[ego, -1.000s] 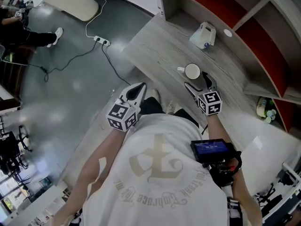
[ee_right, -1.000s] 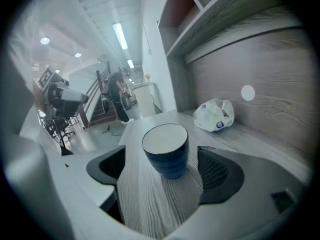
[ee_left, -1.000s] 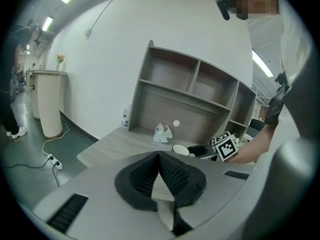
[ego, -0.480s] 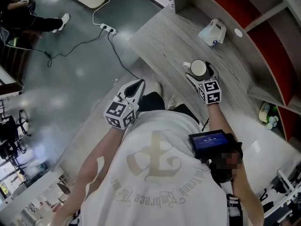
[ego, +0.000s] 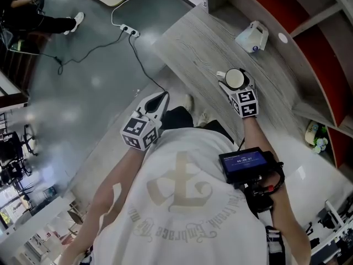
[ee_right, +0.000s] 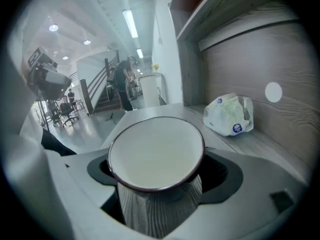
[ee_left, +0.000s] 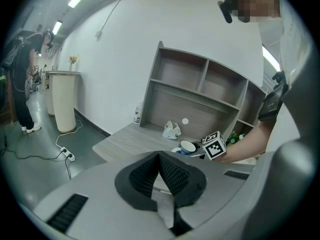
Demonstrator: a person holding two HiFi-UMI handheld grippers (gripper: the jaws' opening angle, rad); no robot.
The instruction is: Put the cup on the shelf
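Observation:
A white enamel cup (ego: pixel 235 79) with a dark rim stands upright on the grey wooden table (ego: pixel 193 43), its handle toward the left. My right gripper (ego: pixel 236 85) reaches around it from the near side. The cup (ee_right: pixel 156 151) fills the gap between the jaws, which have just been closing, and both pads lie against its sides. My left gripper (ego: pixel 161 100) hangs off the table's left edge over the floor, its jaws (ee_left: pixel 159 156) meeting at the tips with nothing between them. The shelf (ego: pixel 309 43) with red back panels rises behind the table.
A crumpled white bag (ego: pixel 252 37) lies at the back of the table near the shelf's wall. A small white disc (ego: pixel 283 37) sits on the shelf's lower board. A power strip and cable (ego: pixel 130 31) lie on the floor to the left.
The right gripper has moved forward from behind the cup so that its jaws now sit on either side of it. The left gripper has hardly shifted.

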